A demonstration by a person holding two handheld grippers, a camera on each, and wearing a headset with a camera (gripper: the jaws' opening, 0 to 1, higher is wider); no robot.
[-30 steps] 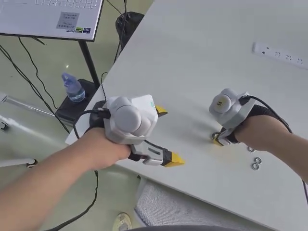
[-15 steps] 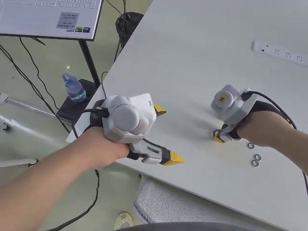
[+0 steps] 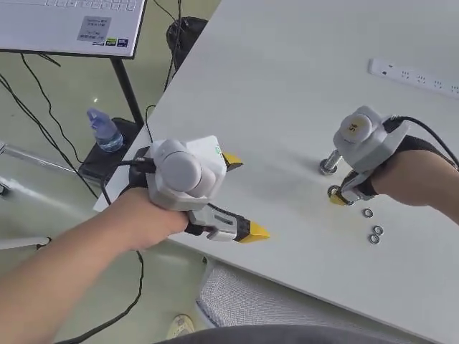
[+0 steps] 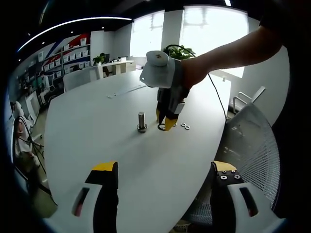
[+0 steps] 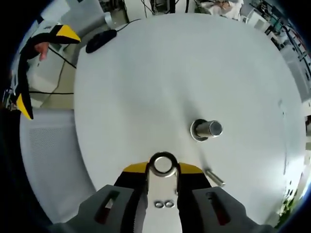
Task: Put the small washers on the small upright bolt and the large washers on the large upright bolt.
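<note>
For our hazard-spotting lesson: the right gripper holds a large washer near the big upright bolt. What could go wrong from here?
The large silver metal washer is pinched only at the right gripper's yellow tips; it may slip or tilt and miss the large silver upright bolt. The small silver washers lie loose beside that gripper and might get knocked away.
</note>
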